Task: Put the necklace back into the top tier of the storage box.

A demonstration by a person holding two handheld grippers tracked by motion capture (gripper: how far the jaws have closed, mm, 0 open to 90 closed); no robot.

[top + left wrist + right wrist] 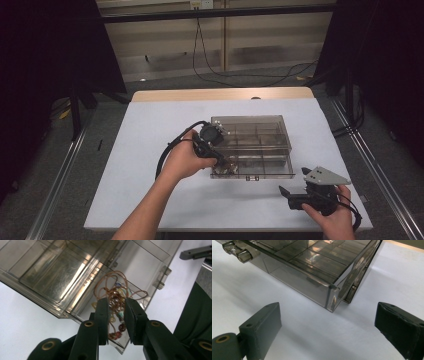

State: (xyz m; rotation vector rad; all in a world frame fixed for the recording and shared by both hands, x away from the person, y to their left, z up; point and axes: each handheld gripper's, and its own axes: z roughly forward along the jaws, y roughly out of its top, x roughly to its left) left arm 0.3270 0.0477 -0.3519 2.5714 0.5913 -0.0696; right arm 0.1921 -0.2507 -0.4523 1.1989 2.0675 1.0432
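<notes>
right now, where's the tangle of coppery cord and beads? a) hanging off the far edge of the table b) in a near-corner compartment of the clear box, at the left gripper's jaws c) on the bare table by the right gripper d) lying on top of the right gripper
b: the beaded cord lies in a corner compartment of the clear box, with the left gripper jaws either side of it; the right gripper sits apart on the table.

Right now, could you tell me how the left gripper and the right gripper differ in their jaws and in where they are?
The left gripper has its jaws close together around a tangle of copper wire and beads; the right gripper has its jaws spread wide with nothing between them. The left gripper reaches into a corner compartment of the smoky plastic organizer box, while the right gripper rests apart from the box on the white table. Both are black and hand-held.
</notes>
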